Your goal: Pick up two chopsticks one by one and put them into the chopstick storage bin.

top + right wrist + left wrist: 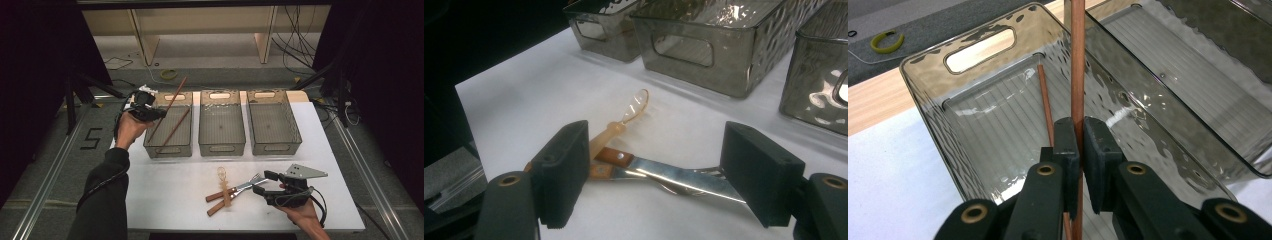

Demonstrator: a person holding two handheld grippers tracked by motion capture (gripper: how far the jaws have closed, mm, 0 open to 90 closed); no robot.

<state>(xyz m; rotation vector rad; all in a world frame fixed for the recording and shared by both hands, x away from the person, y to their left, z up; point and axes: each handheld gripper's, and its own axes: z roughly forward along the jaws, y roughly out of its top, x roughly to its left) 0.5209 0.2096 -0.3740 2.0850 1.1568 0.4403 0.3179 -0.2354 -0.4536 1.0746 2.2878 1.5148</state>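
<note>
The left claw (1080,150) was clamped tight on a thin reddish-brown wooden chopstick (1077,60), which stood between the pads and ran up past them over the leftmost smoky-grey translucent plastic bin (928,85). In the high view that left claw (150,113) hung at the bin's left rim (150,142), the held chopstick (172,102) slanting up and out above it. A second, matching chopstick (1044,100) already lay inside the same bin, leaning along its ribbed floor just beside the held one.

The right claw (664,175) stood wide apart, gripping nothing, low over the white surface (524,85). Between and just beyond its pads lay a steel knife with a wooden handle (674,177), a steel fork with a wooden handle (634,175) crossed under it, and a small amber plastic spoon (631,112) resting against their handles.

Two more grey bins, the middle one (222,145) and the right one (295,135), stood side by side next to the first, well apart from the cutlery
</note>
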